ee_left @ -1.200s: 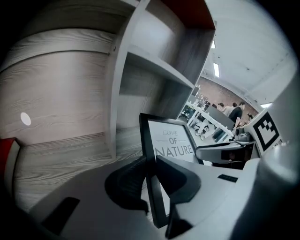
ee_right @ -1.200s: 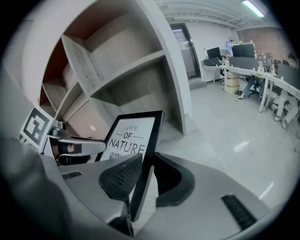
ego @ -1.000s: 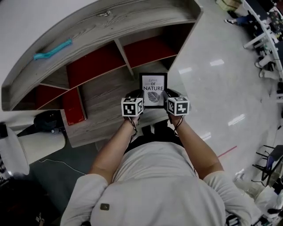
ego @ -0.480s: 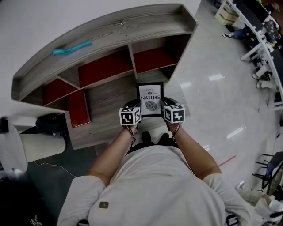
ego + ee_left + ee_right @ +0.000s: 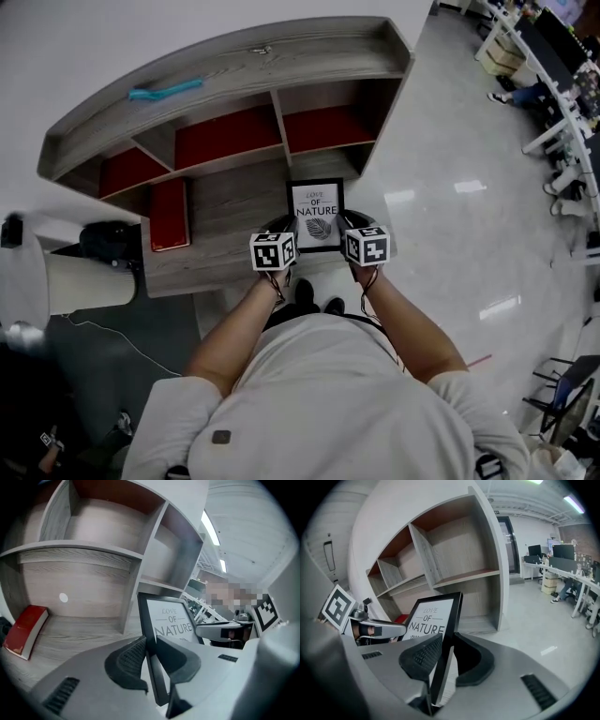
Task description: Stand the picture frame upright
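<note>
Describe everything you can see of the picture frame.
The picture frame is a black rectangle around a white print reading LOVE OF NATURE over a leaf drawing. It leans back, print facing the person, above the grey wooden shelf unit's lower ledge. The left gripper clamps its left edge, the right gripper its right edge. Whether its bottom touches the ledge is unclear.

Grey matt wood-grain shelf (image 5: 234,56) with smooth red back panels (image 5: 225,136), glossy pale floor (image 5: 450,187) at right, smooth black frame (image 5: 316,214) with matt white paper face, matt grey plastic left gripper (image 5: 150,641) and right gripper (image 5: 447,637), dark ribbed pads (image 5: 127,657).
</note>
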The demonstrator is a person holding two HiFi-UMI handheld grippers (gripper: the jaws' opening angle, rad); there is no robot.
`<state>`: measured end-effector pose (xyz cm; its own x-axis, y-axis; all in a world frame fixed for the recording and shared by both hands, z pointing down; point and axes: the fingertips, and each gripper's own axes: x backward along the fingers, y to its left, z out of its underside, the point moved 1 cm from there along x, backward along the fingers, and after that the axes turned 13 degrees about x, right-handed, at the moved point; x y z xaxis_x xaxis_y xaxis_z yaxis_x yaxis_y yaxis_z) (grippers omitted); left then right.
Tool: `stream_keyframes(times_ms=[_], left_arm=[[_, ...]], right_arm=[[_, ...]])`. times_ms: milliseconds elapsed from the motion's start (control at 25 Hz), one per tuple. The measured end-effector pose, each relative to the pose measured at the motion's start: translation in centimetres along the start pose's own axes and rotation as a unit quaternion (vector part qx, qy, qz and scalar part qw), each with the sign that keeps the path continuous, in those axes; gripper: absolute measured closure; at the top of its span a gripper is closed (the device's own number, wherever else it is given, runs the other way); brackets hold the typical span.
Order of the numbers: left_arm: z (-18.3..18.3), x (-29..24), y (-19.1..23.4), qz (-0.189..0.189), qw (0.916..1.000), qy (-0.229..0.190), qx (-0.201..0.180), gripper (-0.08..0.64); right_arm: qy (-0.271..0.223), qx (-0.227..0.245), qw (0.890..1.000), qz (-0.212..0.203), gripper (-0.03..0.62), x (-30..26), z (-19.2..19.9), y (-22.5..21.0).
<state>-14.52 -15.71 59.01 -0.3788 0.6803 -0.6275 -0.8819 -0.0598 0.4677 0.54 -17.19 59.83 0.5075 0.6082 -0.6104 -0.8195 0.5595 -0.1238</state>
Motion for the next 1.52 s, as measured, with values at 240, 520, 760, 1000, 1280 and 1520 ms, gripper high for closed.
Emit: stream_keyframes(times_ms=[240, 520, 760, 1000, 1280, 1520], left_arm=[[1.8, 1.6, -1.1, -0.014, 0.9998, -0.012, -0.002, 0.476], [3.2, 3.1, -1.6, -0.020, 0.9996, -0.015, -0.014, 0.476], [2.6, 3.8, -0.8, -0.016, 0.9994, -0.019, -0.023, 0.476], [1.6, 3.5, 1.2, -0.003, 0.9996, -0.010, -0.026, 0.474], [-0.6, 2.8, 3.8, 0.014, 0.9987, -0.009, -0.048, 0.474], [-3.0, 1.9, 5.3, 0.028, 0.9956, -0.026, -0.086, 0.474]], right_arm=[[-0.008, 0.004, 1.000, -0.016, 0.506, 1.6, 1.4, 0.5], [-0.015, 0.003, 0.999, -0.031, 0.506, 3.1, 2.4, 1.5], [-0.022, 0.001, 0.999, -0.029, 0.506, 2.8, 1.8, 2.5], [-0.023, -0.006, 1.000, -0.021, 0.506, 1.1, 1.2, 3.6], [-0.037, -0.019, 0.999, -0.006, 0.506, -1.2, -0.1, 4.8], [-0.056, -0.031, 0.998, 0.011, 0.506, -3.5, -1.3, 5.1]])
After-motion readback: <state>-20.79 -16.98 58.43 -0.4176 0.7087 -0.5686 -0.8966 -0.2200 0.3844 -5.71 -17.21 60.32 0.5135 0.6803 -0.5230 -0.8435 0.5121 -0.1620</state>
